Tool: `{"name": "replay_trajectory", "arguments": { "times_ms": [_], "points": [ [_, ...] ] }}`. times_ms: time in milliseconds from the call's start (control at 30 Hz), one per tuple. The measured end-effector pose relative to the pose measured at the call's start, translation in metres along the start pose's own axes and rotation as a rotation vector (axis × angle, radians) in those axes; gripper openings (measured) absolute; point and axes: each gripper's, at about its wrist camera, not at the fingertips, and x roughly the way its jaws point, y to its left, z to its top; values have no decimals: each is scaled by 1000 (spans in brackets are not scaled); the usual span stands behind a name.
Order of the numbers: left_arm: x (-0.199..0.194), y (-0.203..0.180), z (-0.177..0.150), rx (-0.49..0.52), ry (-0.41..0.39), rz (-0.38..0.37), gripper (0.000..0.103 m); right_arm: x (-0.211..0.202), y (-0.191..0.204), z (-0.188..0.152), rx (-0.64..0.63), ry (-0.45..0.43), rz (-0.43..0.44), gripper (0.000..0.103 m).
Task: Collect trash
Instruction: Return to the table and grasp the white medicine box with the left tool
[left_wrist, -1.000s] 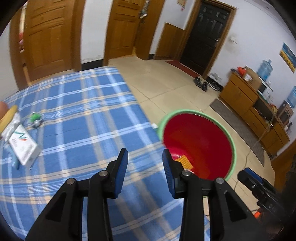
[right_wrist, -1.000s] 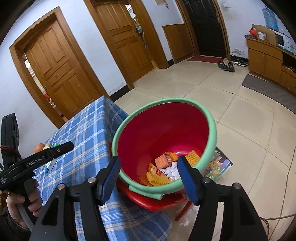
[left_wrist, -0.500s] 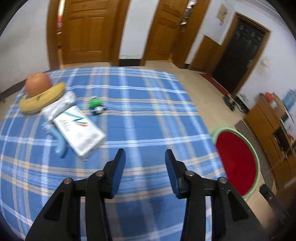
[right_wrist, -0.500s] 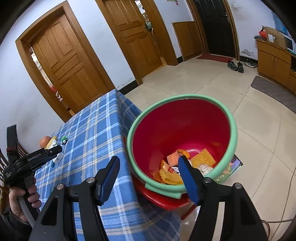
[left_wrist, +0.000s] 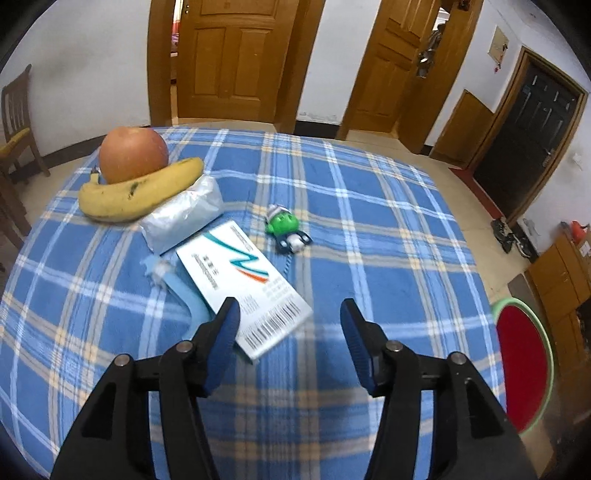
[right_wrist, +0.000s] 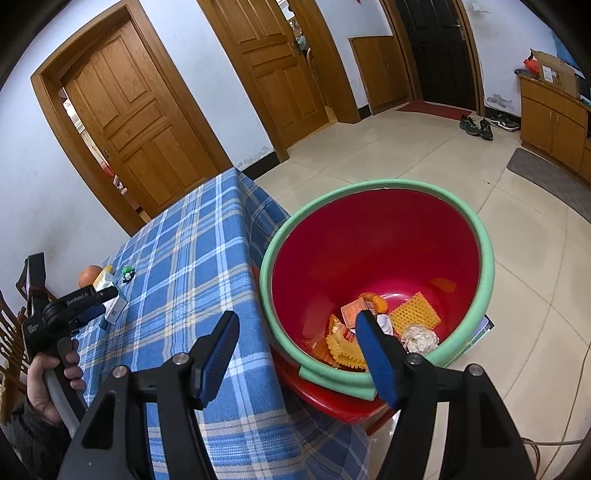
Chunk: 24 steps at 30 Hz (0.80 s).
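Note:
My left gripper (left_wrist: 290, 317) is open and empty above the blue plaid table (left_wrist: 369, 229), just short of a white box with a barcode (left_wrist: 243, 284). Beside the box lie a blue toothbrush (left_wrist: 184, 295), a clear plastic packet (left_wrist: 183, 214) and a small green toy (left_wrist: 286, 229). The red basin with a green rim (right_wrist: 376, 273) stands beside the table and holds several wrappers and a crumpled tissue (right_wrist: 419, 338). My right gripper (right_wrist: 295, 328) is open and empty above the basin's near rim. The left gripper also shows in the right wrist view (right_wrist: 107, 301).
A banana (left_wrist: 136, 192) and an apple (left_wrist: 133, 153) lie at the table's far left. The basin shows at the right edge of the left wrist view (left_wrist: 524, 365). Wooden doors, a chair (left_wrist: 14, 122), a low cabinet (right_wrist: 554, 118) and shoes (right_wrist: 476, 125) stand around the tiled floor.
My left gripper has swung left from the basin to the items on the table and opened wider. My right gripper has stayed over the basin, shifting slightly.

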Motion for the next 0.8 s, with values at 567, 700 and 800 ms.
{"name": "replay_trajectory", "arguments": {
  "times_ms": [567, 700, 800],
  "points": [
    [-5, 13, -7, -91, 26, -37, 66, 7, -6, -1, 18, 10, 2, 68],
    [-5, 11, -11, -102, 44, -74, 66, 7, -6, -1, 20, 10, 8, 68],
    [4, 8, -10, -97, 60, -45, 66, 6, -6, -1, 19, 6, 8, 68]
  ]
}}
